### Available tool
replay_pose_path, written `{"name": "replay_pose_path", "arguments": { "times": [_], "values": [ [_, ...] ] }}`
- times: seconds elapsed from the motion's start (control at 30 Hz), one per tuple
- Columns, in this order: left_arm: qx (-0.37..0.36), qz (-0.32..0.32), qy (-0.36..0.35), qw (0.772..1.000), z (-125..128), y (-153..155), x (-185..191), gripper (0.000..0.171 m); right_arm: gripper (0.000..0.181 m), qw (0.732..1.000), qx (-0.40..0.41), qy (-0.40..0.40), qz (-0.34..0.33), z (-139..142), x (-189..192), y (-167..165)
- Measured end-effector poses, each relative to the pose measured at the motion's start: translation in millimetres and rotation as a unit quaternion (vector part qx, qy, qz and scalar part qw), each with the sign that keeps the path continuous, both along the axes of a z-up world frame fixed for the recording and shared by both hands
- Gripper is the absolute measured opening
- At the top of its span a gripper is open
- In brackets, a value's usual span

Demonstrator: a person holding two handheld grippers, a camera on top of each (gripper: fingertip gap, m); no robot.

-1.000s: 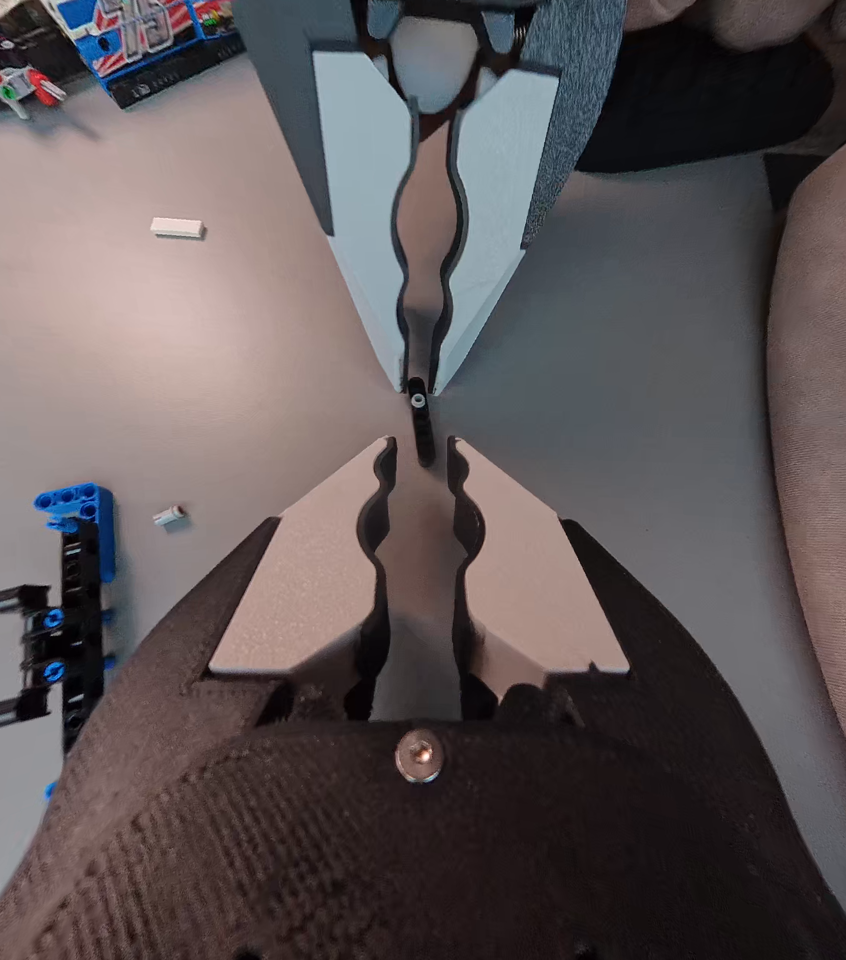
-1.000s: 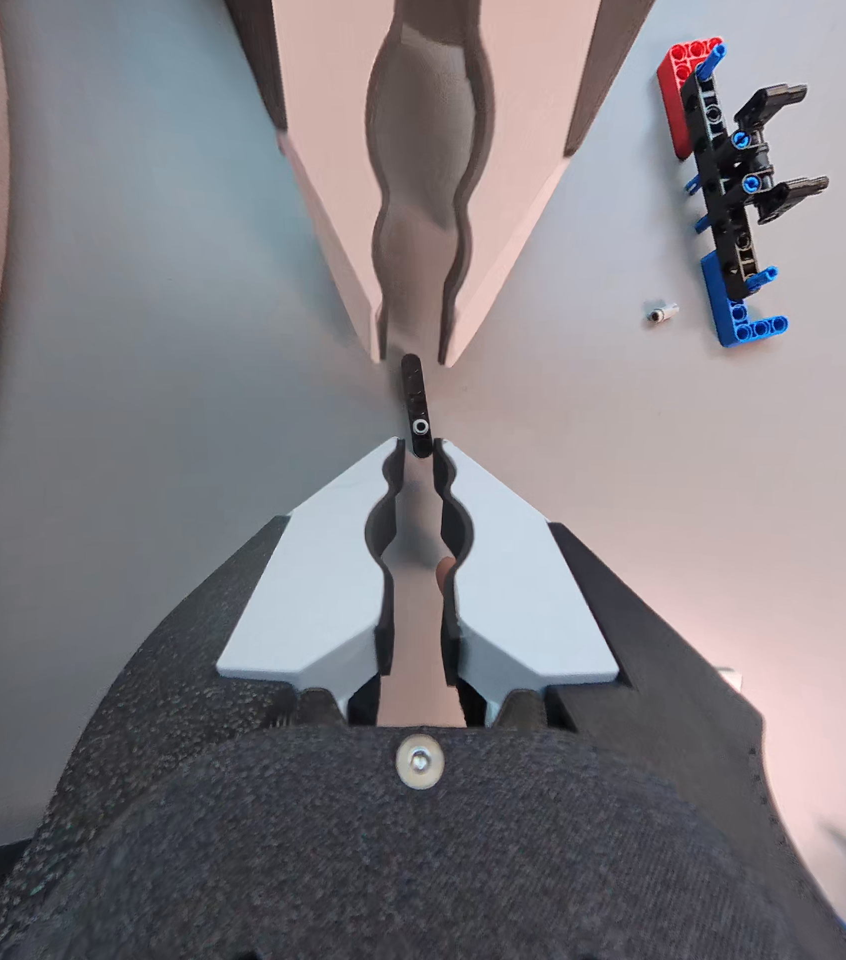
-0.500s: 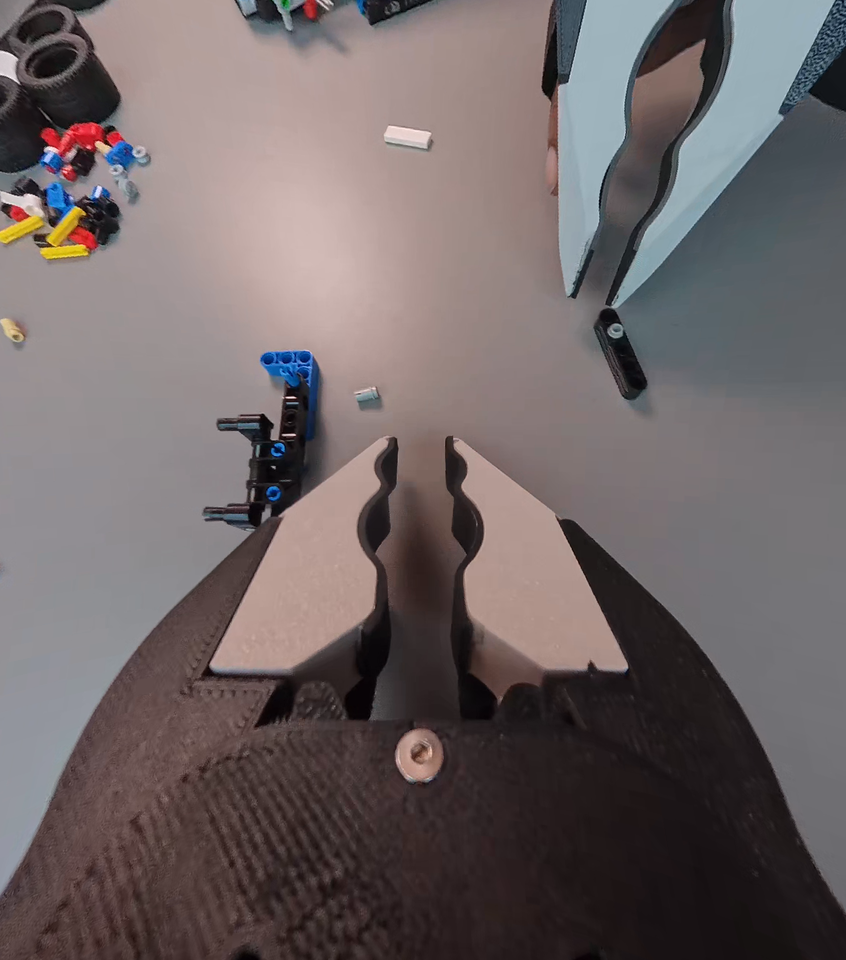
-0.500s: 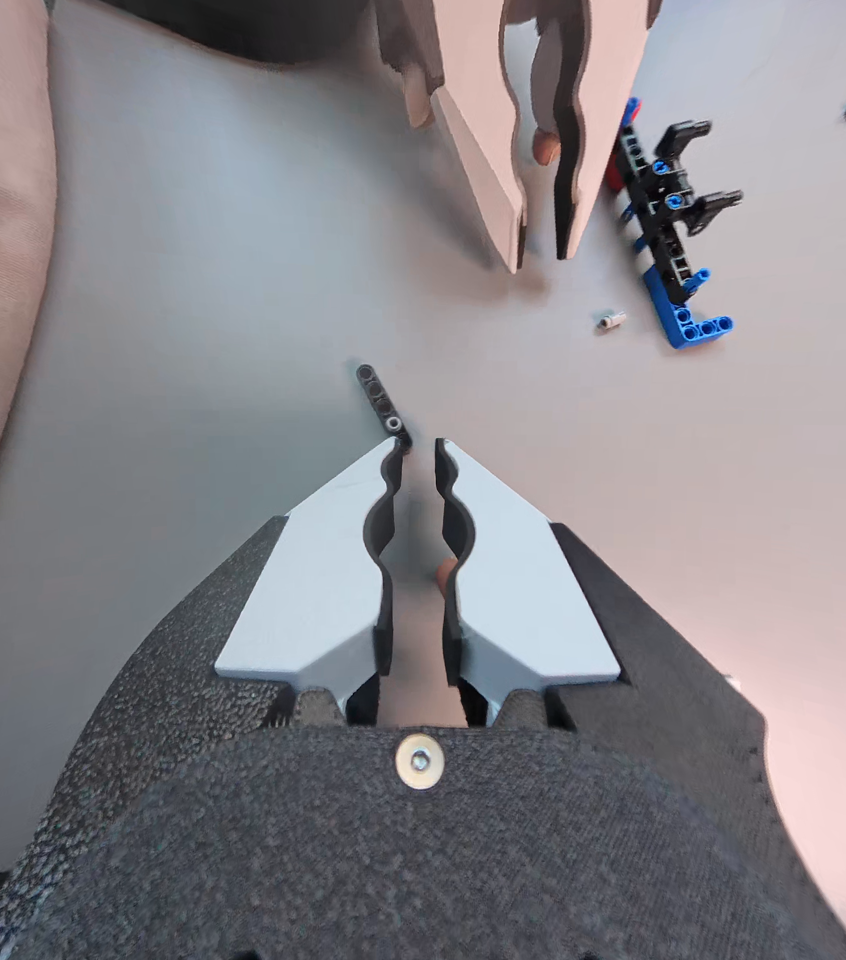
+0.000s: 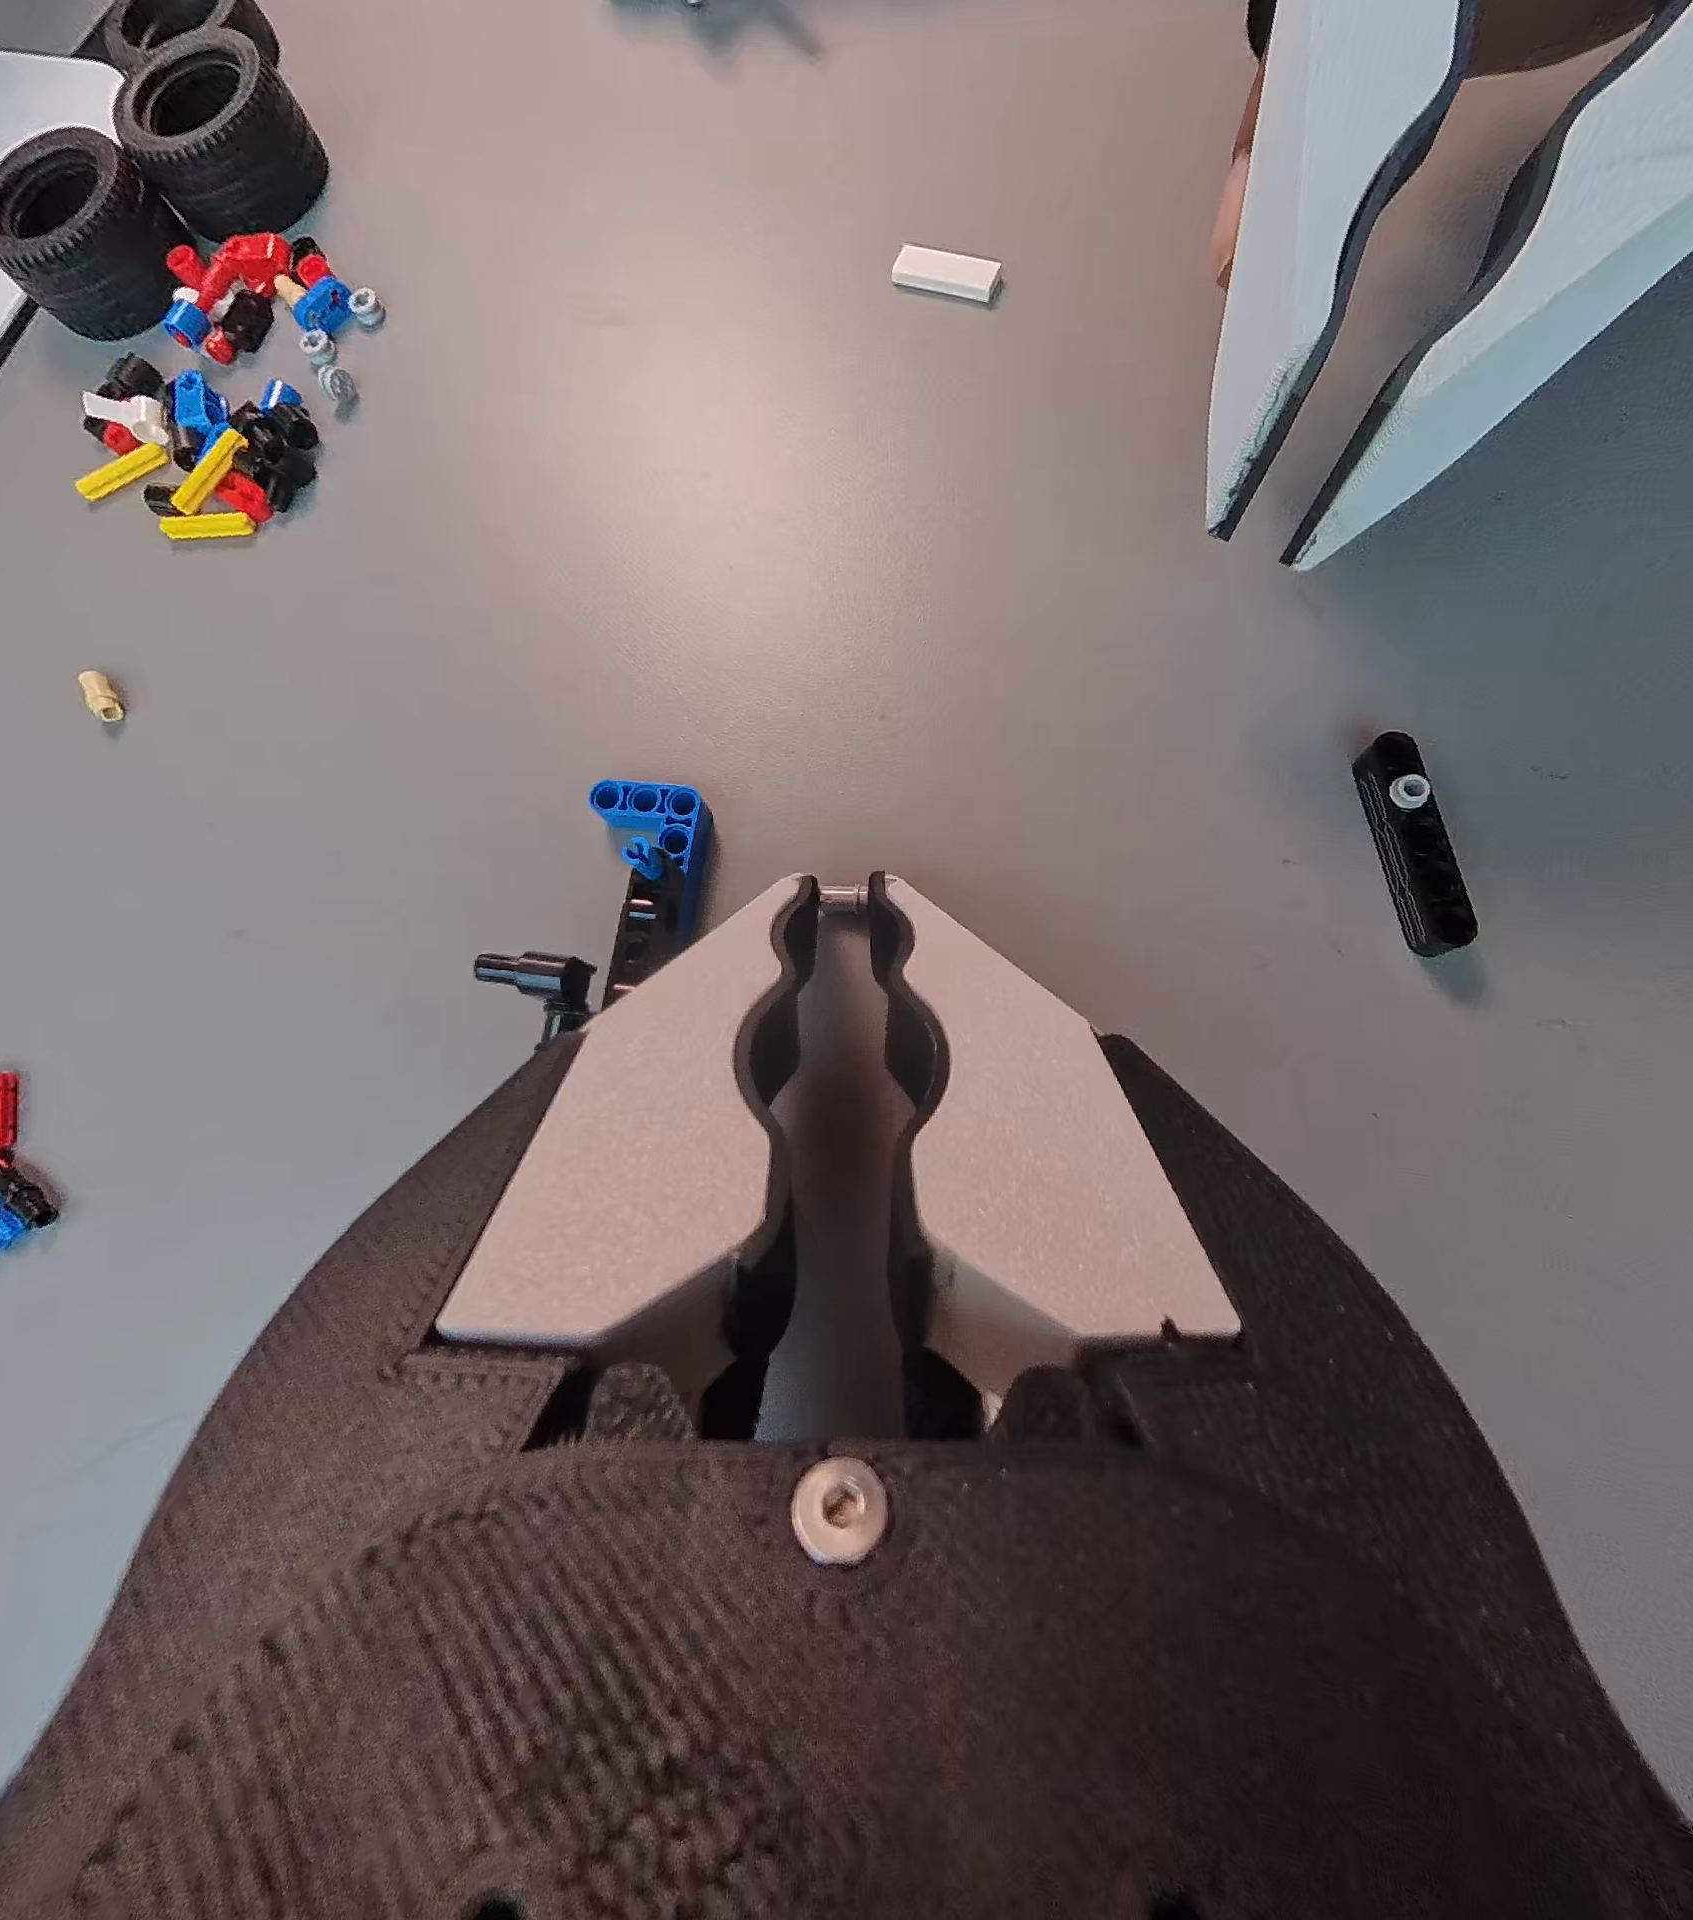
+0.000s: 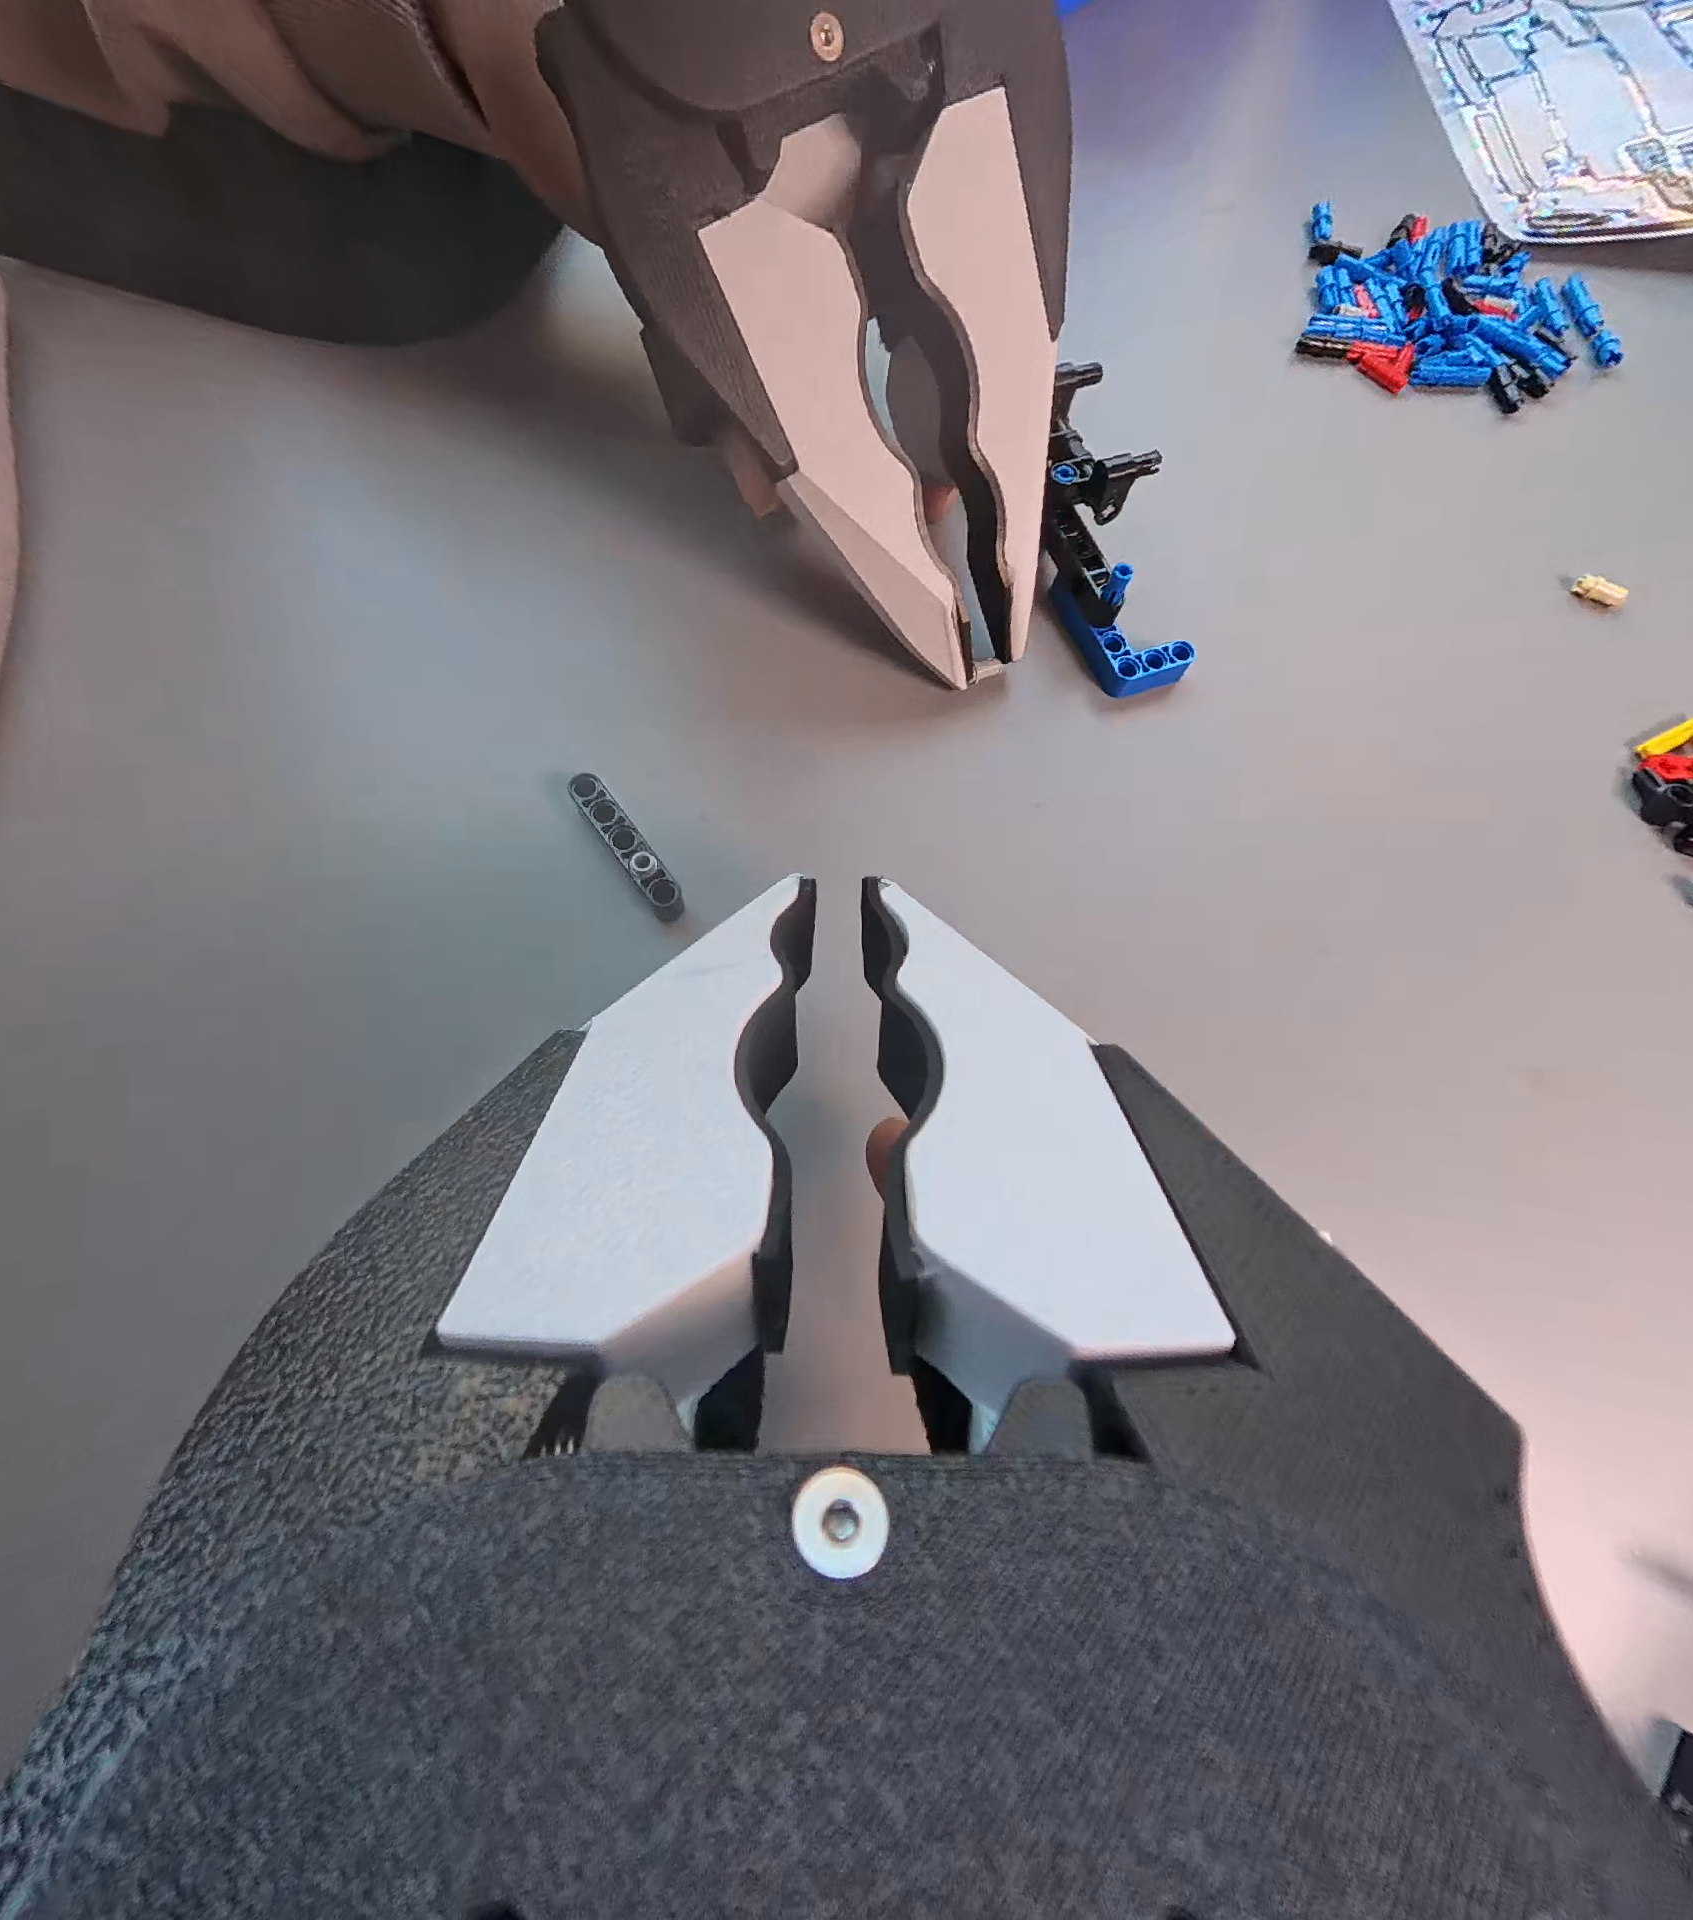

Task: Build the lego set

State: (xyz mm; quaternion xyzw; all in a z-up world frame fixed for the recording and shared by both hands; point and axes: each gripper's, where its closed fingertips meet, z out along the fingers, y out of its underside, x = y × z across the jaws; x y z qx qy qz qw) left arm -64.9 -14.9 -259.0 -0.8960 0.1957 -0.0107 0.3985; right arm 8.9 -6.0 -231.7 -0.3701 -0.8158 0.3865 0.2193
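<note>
The left gripper (image 5: 844, 896) is clenched on a small grey pin (image 5: 840, 898), held crosswise between the very tips just beside the blue and black assembly (image 5: 657, 875) on the bench (image 5: 925, 623). The right gripper (image 6: 838, 896) is released and holds nothing; the black beam (image 6: 626, 846) lies just beside it. The pin is probably meant for a hole of the beam or the assembly. It should be lifted slowly, because such a tip hold slips easily, and the receiving part should be steadied before pressing.
</note>
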Motion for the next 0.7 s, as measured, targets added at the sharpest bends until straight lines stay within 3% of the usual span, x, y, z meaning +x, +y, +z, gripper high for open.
{"name": "replay_pose_path", "arguments": {
  "times": [0.07, 0.17, 0.27, 0.37, 0.5, 0.7],
  "values": [
    [-0.001, 0.0, -0.034, 0.999, 2, -1, 5, 0.008, 0.006, 1.0, 0.002, 0.022, -0.001, 4, -4, -3],
    [0.006, -0.01, -0.195, 0.981, 22, -4, 28, 0.008, 0.01, 0.995, 0.045, 0.092, 0.008, 14, -12, -10],
    [0.011, -0.021, -0.372, 0.928, 50, -8, 45, 0.008, 0.013, 0.978, 0.108, 0.175, 0.028, 27, -17, -22],
    [0.005, -0.035, -0.504, 0.863, 71, -13, 53, 0.008, 0.014, 0.962, 0.152, 0.226, 0.034, 37, -20, -30],
    [-0.005, -0.047, -0.573, 0.819, 82, -18, 59, 0.008, 0.007, 0.954, 0.144, 0.26, 0.027, 50, -22, -35],
    [0.008, -0.059, -0.616, 0.785, 95, -20, 60, 0.008, 0.003, 0.955, 0.105, 0.275, 0.017, 62, -22, -37]
  ]
}}
